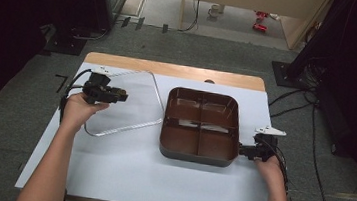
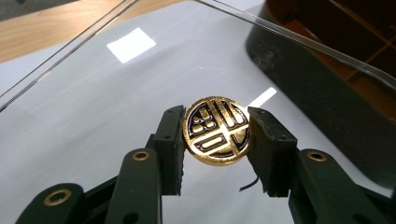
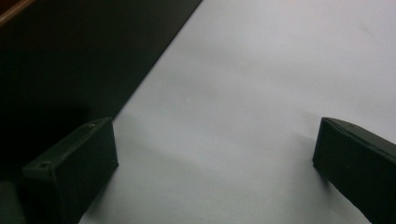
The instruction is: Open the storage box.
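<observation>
A clear square lid (image 1: 133,107) with a metal rim lies left of a brown four-compartment tray (image 1: 196,157). My left gripper (image 1: 122,95) is shut on the lid's round gold knob (image 2: 217,131), which carries a dark pattern; the jaws press on both of its sides (image 2: 217,137). The lid's pane (image 2: 93,93) spreads out behind the knob, and its far edge crosses in front of the tray's dark wall (image 2: 317,93). My right gripper (image 1: 242,150) sits at the tray's right wall, low over the table. Its jaws stand wide open (image 3: 215,158) with only white tabletop between them, and the tray's wall (image 3: 70,60) runs along the left.
The white sheet on the table (image 1: 133,176) has free room in front of the tray and lid. A wooden strip (image 1: 169,69) runs along the table's far edge. Cables (image 1: 292,100) and dark equipment stands lie on the floor around the table.
</observation>
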`<action>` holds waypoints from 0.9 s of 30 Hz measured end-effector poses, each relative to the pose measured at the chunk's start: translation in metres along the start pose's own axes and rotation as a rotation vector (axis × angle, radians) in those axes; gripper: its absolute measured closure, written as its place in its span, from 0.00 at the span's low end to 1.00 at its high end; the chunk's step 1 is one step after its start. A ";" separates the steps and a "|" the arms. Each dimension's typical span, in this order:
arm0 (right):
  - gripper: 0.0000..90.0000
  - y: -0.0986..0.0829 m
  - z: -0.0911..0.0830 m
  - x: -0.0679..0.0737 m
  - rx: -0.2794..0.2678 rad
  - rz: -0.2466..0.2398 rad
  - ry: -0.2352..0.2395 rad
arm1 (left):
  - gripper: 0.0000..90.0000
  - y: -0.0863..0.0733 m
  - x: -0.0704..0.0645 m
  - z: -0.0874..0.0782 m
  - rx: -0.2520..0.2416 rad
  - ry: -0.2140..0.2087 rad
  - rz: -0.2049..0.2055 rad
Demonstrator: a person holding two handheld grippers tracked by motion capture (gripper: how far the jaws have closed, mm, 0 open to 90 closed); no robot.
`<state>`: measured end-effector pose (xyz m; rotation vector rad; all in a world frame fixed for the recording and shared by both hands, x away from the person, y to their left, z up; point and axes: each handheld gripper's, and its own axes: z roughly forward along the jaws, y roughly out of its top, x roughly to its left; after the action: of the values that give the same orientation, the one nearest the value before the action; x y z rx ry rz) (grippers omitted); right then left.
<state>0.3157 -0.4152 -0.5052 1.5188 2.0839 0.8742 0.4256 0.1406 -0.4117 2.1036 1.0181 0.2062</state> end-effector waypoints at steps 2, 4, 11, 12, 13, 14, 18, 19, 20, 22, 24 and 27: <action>0.00 0.000 0.000 0.000 0.000 0.000 0.000 | 0.66 -0.003 0.006 0.001 0.005 0.011 -0.015; 0.00 0.000 0.000 0.000 0.000 0.000 0.000 | 0.66 -0.007 0.012 0.003 0.012 0.027 -0.019; 0.00 0.000 0.000 0.000 0.000 0.000 0.000 | 0.66 -0.021 0.029 0.012 0.030 0.067 -0.055; 0.00 0.000 0.000 0.000 0.000 0.000 0.000 | 0.66 -0.022 0.030 0.013 0.034 0.072 -0.058; 0.00 0.000 0.000 0.000 0.000 0.000 0.000 | 0.66 -0.023 0.031 0.015 0.036 0.075 -0.064; 0.00 0.000 0.000 0.000 0.000 0.000 0.000 | 0.66 -0.024 0.032 0.016 0.040 0.076 -0.066; 0.00 0.000 0.000 0.000 0.000 0.000 0.000 | 0.66 -0.027 0.036 0.021 0.046 0.081 -0.080; 0.00 0.000 0.000 0.000 0.000 0.000 0.000 | 0.66 -0.028 0.037 0.023 0.050 0.084 -0.081; 0.00 0.000 0.000 0.000 0.000 0.000 0.000 | 0.66 -0.029 0.038 0.024 0.056 0.088 -0.082; 0.00 0.000 0.000 0.000 0.000 0.000 0.000 | 0.66 -0.031 0.039 0.026 0.058 0.090 -0.085; 0.00 0.000 0.000 0.000 0.000 0.000 0.000 | 0.66 -0.033 0.040 0.030 0.067 0.115 -0.071; 0.00 0.000 0.000 0.000 0.000 0.000 0.000 | 0.66 -0.034 0.041 0.032 0.068 0.127 -0.073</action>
<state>0.3157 -0.4153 -0.5052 1.5188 2.0839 0.8743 0.4462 0.1650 -0.4649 2.1317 1.1899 0.2749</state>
